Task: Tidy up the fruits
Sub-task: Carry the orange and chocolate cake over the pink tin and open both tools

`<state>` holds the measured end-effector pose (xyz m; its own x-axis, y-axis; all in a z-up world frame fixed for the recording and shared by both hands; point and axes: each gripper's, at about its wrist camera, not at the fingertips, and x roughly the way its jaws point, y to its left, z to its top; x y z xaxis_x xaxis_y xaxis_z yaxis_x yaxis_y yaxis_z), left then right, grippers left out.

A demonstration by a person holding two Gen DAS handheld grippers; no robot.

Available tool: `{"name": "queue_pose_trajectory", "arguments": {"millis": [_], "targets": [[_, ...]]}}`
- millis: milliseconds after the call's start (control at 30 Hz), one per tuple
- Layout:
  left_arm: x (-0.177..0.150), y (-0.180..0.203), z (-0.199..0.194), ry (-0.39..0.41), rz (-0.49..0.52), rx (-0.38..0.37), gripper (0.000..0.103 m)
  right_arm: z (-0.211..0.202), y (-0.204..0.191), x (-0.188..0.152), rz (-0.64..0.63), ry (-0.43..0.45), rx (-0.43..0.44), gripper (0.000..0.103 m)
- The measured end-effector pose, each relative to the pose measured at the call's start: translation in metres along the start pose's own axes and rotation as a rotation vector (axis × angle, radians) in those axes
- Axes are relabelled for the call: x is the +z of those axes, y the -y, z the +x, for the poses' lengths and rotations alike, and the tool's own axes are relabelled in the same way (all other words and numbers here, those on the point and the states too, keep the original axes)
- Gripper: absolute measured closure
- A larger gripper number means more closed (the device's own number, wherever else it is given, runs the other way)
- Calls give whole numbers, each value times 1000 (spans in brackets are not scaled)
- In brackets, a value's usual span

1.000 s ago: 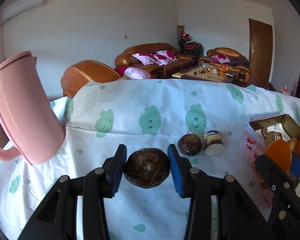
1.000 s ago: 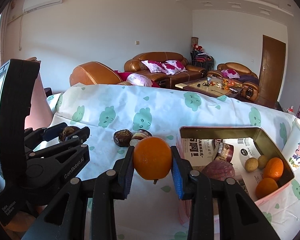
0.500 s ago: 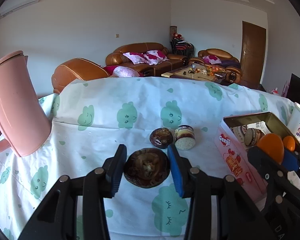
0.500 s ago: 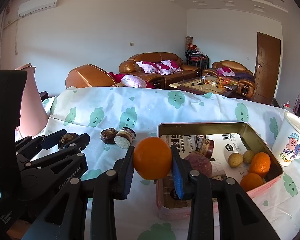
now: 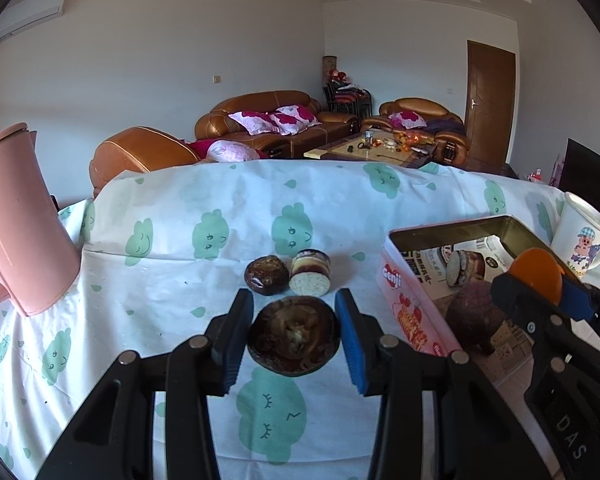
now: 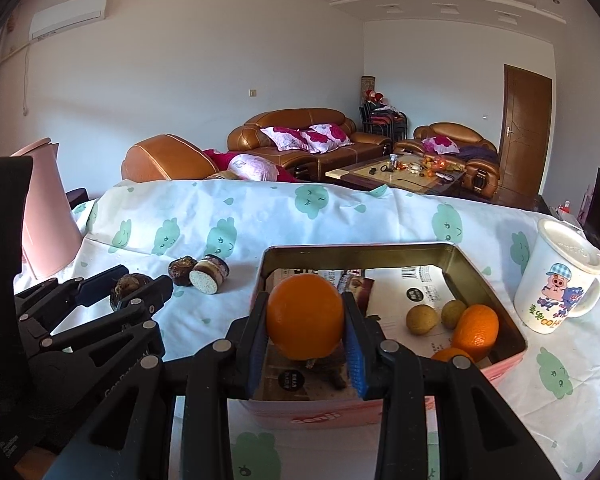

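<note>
Over the near edge of the pink tin point(image 6: 496, 372), our right gripper point(image 6: 305, 338) pinches an orange point(image 6: 305, 322) between its blue pads. At three o'clock from it, inside the tin, lie two small yellowish fruits point(image 6: 422, 319) and two more oranges point(image 6: 476, 332). Our left gripper point(image 5: 293, 338) clamps a dark brown, wrinkled fruit point(image 5: 293, 335), possibly a mangosteen, above the cloud-print cloth point(image 5: 180, 240). At twelve o'clock from it sit another dark fruit point(image 5: 266, 275) and a cut piece point(image 5: 311, 272), touching each other.
</note>
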<state>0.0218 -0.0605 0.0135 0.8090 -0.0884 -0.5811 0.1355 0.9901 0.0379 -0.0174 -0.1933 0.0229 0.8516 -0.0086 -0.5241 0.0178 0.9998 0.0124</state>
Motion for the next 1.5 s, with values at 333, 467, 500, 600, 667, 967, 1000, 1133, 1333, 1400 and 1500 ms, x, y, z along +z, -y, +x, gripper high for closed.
{"name": "queue_pose_trajectory", "arguments": {"millis": [333, 467, 500, 600, 667, 967, 1000, 1133, 1333, 1400, 1500], "targets": [[3, 40, -9, 46, 20, -61, 58, -6, 36, 3, 13, 25, -57, 67], [7, 63, -12, 67, 55, -92, 58, -8, 56, 6, 45, 30, -95, 67], [8, 69, -11, 66, 62, -100, 58, -8, 62, 7, 58, 31, -104, 67], [12, 89, -7, 57, 82, -132, 58, -8, 77, 10, 94, 37, -127, 67], [14, 99, -4, 48, 90, -152, 58, -8, 87, 12, 118, 44, -138, 67], [24, 125, 22, 3, 102, -140, 58, 21, 116, 18, 178, -7, -149, 67], [24, 126, 24, 5, 102, -136, 58, 26, 117, 18, 186, -19, -140, 67], [27, 129, 30, 0, 108, -131, 59, 39, 119, 19, 203, -51, -108, 67], [31, 130, 36, -13, 113, -142, 58, 47, 128, 18, 247, -74, -71, 67], [31, 128, 39, -21, 101, -145, 58, 49, 131, 19, 274, -75, -29, 67], [31, 131, 40, -28, 114, -141, 58, 51, 129, 22, 277, -63, -5, 67]]}}
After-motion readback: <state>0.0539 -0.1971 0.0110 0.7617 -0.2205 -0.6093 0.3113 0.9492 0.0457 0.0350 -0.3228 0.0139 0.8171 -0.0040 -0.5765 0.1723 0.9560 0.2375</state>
